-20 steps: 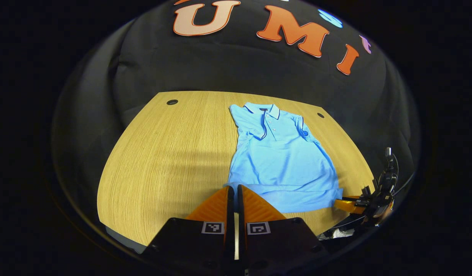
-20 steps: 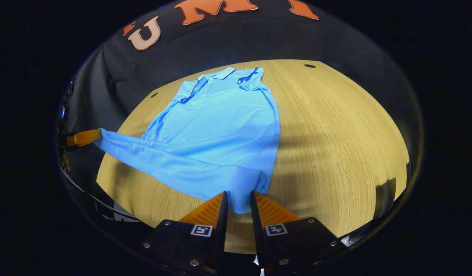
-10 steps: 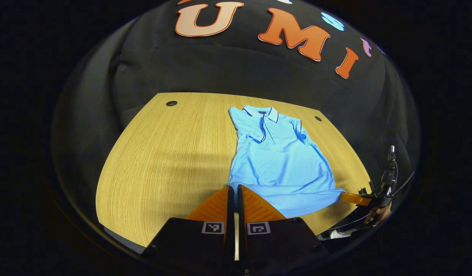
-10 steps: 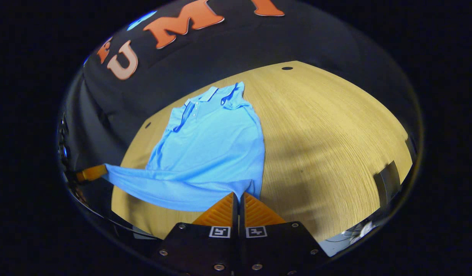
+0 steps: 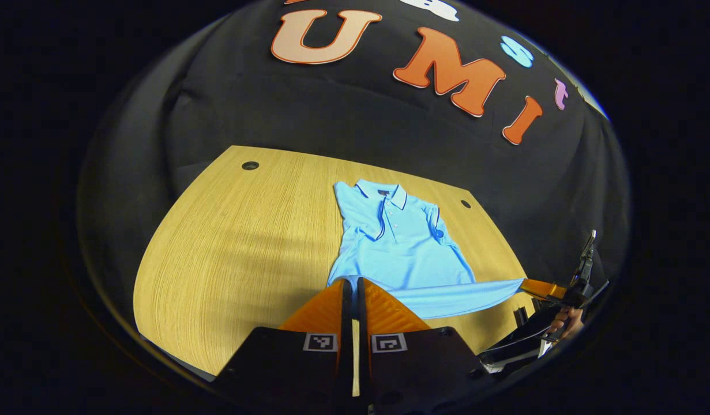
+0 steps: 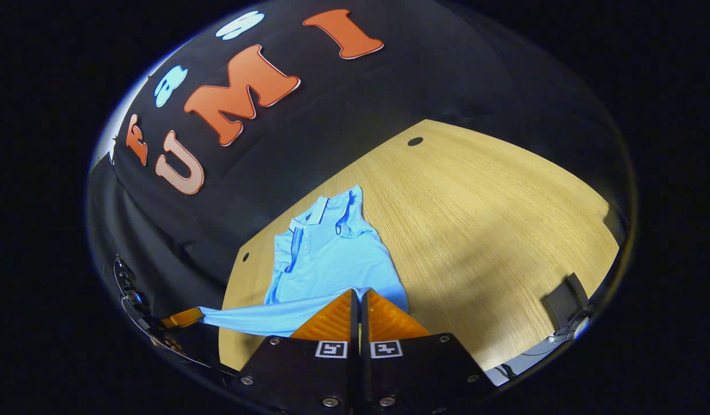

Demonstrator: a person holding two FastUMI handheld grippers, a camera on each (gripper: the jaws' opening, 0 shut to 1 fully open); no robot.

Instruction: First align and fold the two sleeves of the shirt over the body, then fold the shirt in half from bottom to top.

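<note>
The right gripper (image 6: 357, 295) has its jaws closed on a bottom corner of the blue shirt (image 6: 329, 259), whose collar end lies flat on the wooden worktop (image 6: 493, 230). The hem stretches taut from that corner to the left gripper (image 6: 181, 318), off the worktop's edge.

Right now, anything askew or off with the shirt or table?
Nothing stands out. The shirt lies collar-far on the wooden table, both sleeves folded over the body. The left gripper and right gripper are each shut on a hem corner, with the hem raised and taut between them, as a bottom-to-top fold needs.
</note>
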